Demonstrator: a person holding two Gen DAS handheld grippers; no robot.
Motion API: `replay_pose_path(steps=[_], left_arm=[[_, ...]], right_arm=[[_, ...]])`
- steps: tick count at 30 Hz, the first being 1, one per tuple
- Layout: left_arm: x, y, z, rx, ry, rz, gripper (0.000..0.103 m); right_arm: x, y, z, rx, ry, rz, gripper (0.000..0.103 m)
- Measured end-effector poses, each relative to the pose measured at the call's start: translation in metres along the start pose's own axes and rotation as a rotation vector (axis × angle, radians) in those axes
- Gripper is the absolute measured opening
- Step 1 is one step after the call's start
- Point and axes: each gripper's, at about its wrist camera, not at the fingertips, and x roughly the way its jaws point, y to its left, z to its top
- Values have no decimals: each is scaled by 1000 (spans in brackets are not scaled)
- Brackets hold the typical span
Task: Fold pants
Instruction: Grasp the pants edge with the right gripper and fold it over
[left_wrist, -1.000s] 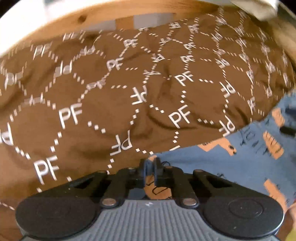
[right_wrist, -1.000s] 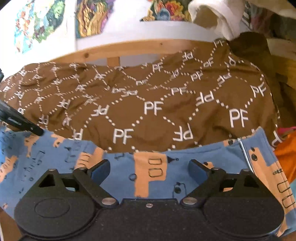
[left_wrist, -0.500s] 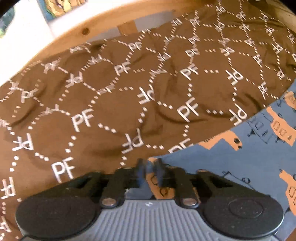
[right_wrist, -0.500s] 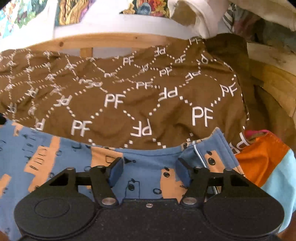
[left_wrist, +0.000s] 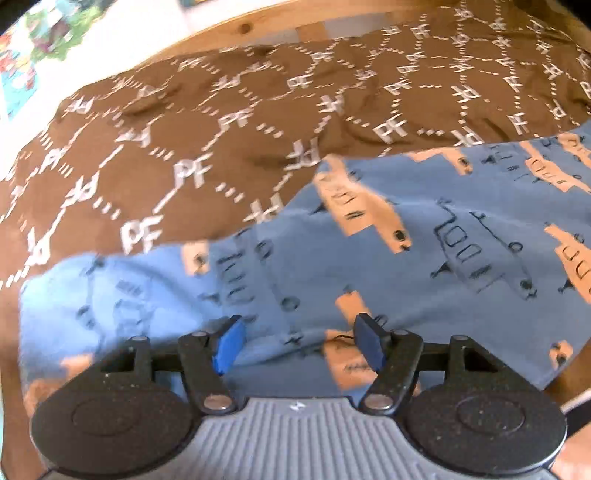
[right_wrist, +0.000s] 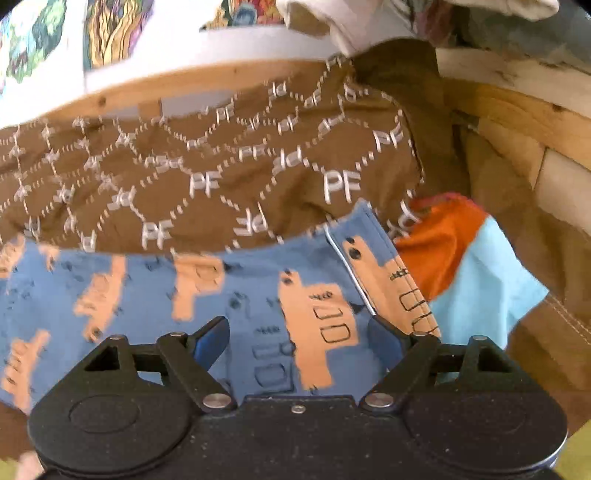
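Observation:
The pants (left_wrist: 424, 236) are blue with orange blocks and black line drawings. They lie flat across the near part of a brown cloth with white "PF" letters (left_wrist: 221, 122). My left gripper (left_wrist: 299, 341) is open and empty just above the pants' near edge. In the right wrist view the pants (right_wrist: 258, 295) fill the lower half, with a white-piped edge at their right end. My right gripper (right_wrist: 297, 339) is open and empty over that right end.
A wooden rail (right_wrist: 207, 83) runs along the far side of the brown cloth (right_wrist: 229, 166). An orange and light blue garment (right_wrist: 465, 258) lies right of the pants. More clothes (right_wrist: 480, 22) are piled at the back right, by wooden boards (right_wrist: 524, 125).
My left gripper, shut on the pants' edge before, has opened and let go; the pants now lie spread flat in front of it. My right gripper stays open and has shifted slightly right.

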Motion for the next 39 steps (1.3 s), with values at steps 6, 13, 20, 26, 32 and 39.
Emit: replay_pose_path(steps=[6,13,20,26,32,39], left_arm=[[-18,19,-22,75,25,50,59],[-47,19,-19,66,-34,63,84],[-35,29,-16,27,73,109,82],[-56,16,35,-118,-55,-48,100],[-40,-82,139,-50,-188,-358,100],[-36,-232,206,223,-263,-610,100]], right_arm=[[-1,3,-1,-40,9,-27,77],[-20,22,1,-102,-54,-47,86],[-18,8,-16,-48,60,-26,87],[-66,-4,-18,106,-71,-10,102],[-65,-37,-27,293,-76,34,99],[-70,-50,-34,263,-187,25,86]])
